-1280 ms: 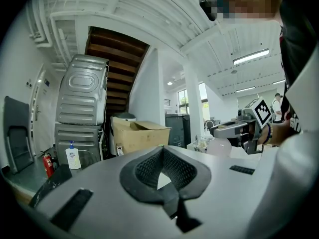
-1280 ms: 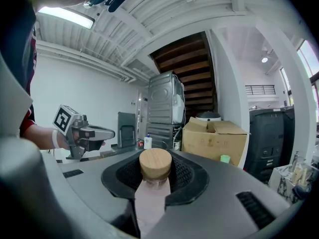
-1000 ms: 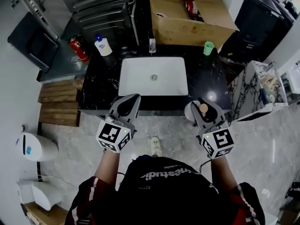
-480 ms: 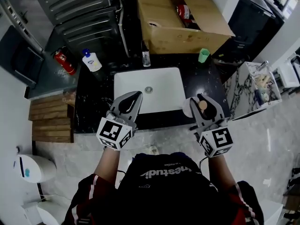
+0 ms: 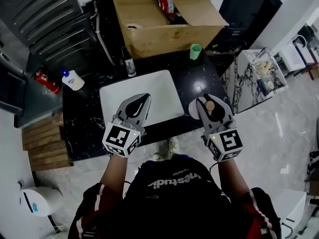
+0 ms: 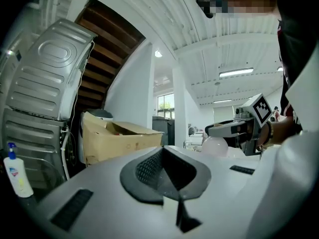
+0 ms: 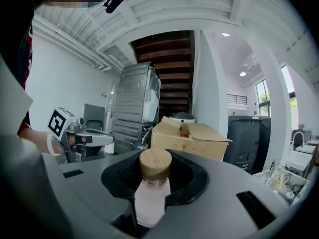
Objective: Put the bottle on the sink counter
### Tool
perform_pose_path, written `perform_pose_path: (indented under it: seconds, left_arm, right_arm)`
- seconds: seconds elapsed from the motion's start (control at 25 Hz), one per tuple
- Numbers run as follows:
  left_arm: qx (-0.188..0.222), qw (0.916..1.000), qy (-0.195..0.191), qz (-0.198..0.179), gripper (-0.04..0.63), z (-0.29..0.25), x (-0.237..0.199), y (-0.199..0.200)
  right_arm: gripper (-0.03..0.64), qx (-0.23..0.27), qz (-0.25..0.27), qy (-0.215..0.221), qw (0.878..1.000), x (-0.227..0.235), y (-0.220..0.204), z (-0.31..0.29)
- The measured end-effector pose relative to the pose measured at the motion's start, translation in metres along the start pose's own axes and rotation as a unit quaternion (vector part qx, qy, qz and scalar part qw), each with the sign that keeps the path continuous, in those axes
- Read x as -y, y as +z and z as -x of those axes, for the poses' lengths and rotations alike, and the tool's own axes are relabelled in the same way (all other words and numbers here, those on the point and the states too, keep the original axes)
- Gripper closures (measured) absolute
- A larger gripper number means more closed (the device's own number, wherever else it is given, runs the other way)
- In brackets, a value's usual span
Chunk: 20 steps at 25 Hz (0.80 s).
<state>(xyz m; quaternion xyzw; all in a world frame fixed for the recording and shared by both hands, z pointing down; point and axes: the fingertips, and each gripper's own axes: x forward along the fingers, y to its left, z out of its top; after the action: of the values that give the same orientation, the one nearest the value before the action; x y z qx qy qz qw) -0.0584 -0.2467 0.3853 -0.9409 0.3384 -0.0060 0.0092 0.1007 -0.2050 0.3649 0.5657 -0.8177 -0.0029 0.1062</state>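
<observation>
A pale pink bottle [image 7: 151,200] with a round wooden cap sits upright between the jaws of my right gripper [image 7: 152,180], which is shut on its neck. In the head view the bottle [image 5: 210,105] and right gripper [image 5: 208,101] hang over the black sink counter [image 5: 82,118], just right of the white basin [image 5: 134,101]. My left gripper [image 5: 142,99] is shut with nothing in it, over the basin's front part. The left gripper view shows its closed jaws [image 6: 172,195] and, at the right, the bottle [image 6: 215,146].
An open cardboard box [image 5: 159,14] stands behind the sink, with a green cup [image 5: 196,51] to its right and a small bottle [image 5: 130,63] by the basin's back edge. A soap dispenser [image 5: 73,78] and a red fire extinguisher [image 5: 45,79] are at the left. A marble-patterned stand [image 5: 254,76] is at the right.
Both grippers have come forward from the counter's front edge to over the sink and counter. The bottle stays held in the right gripper. The left gripper stays shut.
</observation>
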Motion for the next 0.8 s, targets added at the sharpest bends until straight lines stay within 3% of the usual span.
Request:
perform_pose_path:
  seconds: [0.48, 0.8]
  left_arm:
    - [-0.020, 0.9983, -0.055, -0.003, 0.580, -0.118, 0.028, -0.035]
    - [-0.012, 0.9988, -0.046, 0.002, 0.580, -0.182, 0.021, -0.089]
  right_arm:
    - [0.480, -0.007, -0.021, -0.061, 0.998, 0.097, -0.046, -0.030]
    - [0.480, -0.007, -0.032, -0.063, 0.997, 0.129, -0.098, -0.079]
